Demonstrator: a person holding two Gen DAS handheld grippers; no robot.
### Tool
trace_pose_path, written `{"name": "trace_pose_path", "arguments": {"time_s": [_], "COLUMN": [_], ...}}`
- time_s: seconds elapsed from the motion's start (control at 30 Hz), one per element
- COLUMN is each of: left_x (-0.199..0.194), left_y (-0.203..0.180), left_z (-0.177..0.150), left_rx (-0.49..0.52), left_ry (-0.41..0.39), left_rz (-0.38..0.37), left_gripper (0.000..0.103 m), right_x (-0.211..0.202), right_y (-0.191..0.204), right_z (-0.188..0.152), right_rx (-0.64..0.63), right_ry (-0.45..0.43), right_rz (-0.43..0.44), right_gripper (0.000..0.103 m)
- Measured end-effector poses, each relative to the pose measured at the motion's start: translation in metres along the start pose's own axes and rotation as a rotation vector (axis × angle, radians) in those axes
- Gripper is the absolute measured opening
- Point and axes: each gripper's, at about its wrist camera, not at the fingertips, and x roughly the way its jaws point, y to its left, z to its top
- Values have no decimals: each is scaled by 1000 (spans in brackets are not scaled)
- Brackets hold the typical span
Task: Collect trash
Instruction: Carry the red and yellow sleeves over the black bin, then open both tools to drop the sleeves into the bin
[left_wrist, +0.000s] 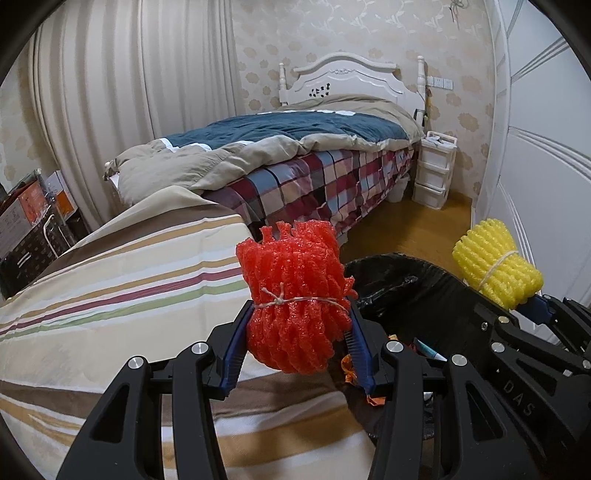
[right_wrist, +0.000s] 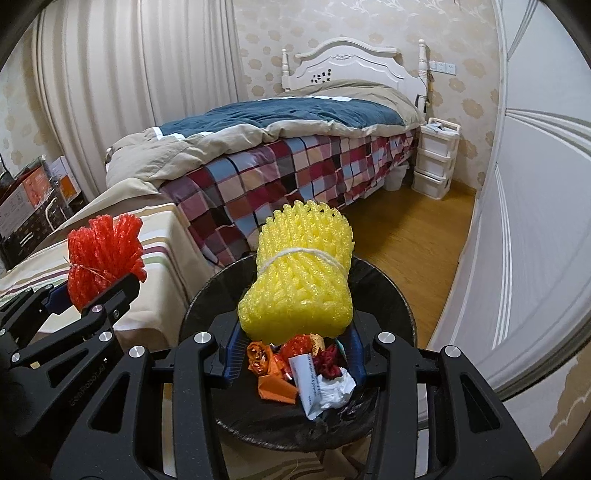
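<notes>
While the left tongs (left_wrist: 297, 332) pinch a red foam bundle (left_wrist: 295, 299) beside the bin (right_wrist: 388, 291), the right tongs (right_wrist: 293, 328) pinch a yellow bundle (right_wrist: 301, 280) directly above its trash (right_wrist: 306, 369).

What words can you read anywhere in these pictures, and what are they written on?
"DAS": on the black arm of the right gripper, seen from the left wrist view.
Raised lettering on the left gripper: upside down, too unclear to read.
Blue print on the white wrapper in the trash bin: too small to read.
Printing on the cardboard boxes: too blurred to read.
</notes>
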Motion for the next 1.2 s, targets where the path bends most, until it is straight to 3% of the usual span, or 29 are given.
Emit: {"name": "trace_pose_path", "arguments": {"time_s": [0.4, 0.5, 0.67, 1.2], "left_x": [17, 20, 21, 3], "left_y": [-8, -9, -4, 9], "left_z": [7, 7, 6, 12], "left_rx": [-9, -11, -19, -44], "left_ry": [26, 37, 36, -13], "left_rz": [-7, -7, -1, 39], "left_gripper": [50, 53, 73, 84], "right_x": [23, 26, 29, 13], "right_y": [-8, -10, -11, -10], "right_z": [3, 3, 4, 9], "right_rx": [11, 16, 19, 19], "right_ry": [29, 32, 38, 11], "right_rz": [-20, -25, -32, -58], "right_gripper": [44, 49, 53, 73]}}
